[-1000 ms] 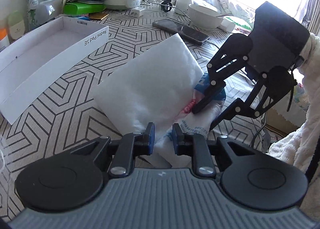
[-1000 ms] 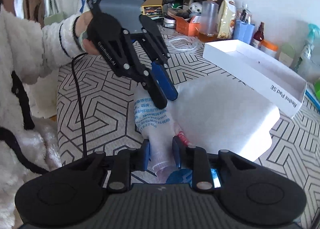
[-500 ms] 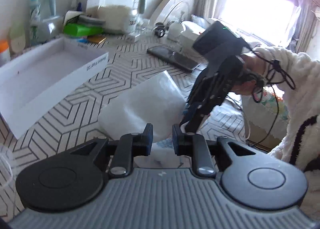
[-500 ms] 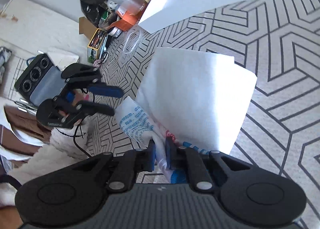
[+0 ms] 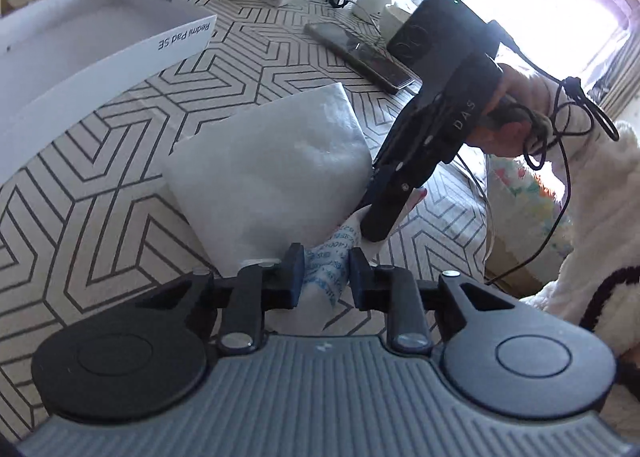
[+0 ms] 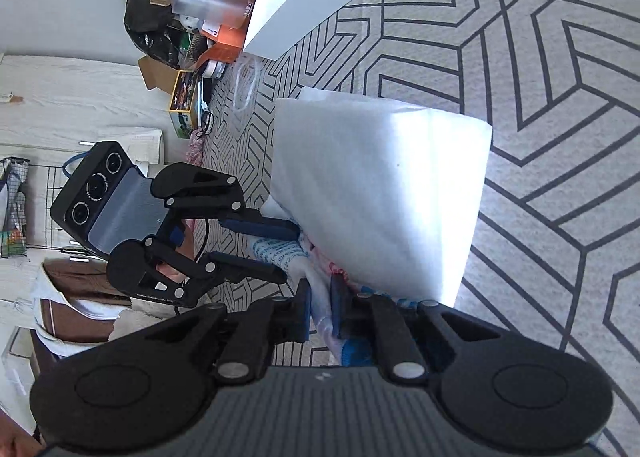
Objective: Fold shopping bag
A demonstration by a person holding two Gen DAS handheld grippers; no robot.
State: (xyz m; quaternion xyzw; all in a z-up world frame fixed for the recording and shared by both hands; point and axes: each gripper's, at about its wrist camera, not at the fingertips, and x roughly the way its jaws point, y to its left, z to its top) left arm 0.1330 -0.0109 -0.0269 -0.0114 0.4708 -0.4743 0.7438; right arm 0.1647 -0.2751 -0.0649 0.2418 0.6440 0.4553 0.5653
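White plastic shopping bag (image 5: 276, 173) lies on the patterned bench (image 5: 120, 145), body flat-ish and puffed, printed handle end bunched at the near edge toward the person. Part-folded, not a tidy packet yet.

Right claw (image 6: 320, 307) narrow, pads pinching the bunched printed plastic at the bag's near end; the wrist view is rolled sideways. Left claw (image 5: 326, 271) also narrow, with the printed strip sitting between its fingers (image 5: 294, 273); left wrist view shows a gap either side of the plastic, so whether the pads really bite cannot be told. Both claws are close together on the same handle end, nearly touching in the right wrist view.

Risks from here, as judgement:
- Thin slick film could slip out of the right claw if pulled hard, since only a small bunch is pinched.
- Left claw may not have a firm hold; a fold started now could drag one side only and skew the bag.
- Puffed body holds air, so a fold could spring back open unless pressed flat.
- Two claws so near each other could knock fingers or pinch the same wad, twisting it.
- White box (image 5: 80, 45) sits near the bag's far side, phone (image 5: 360, 57) beyond the far corner; a wide sweep of the bag could nudge either.
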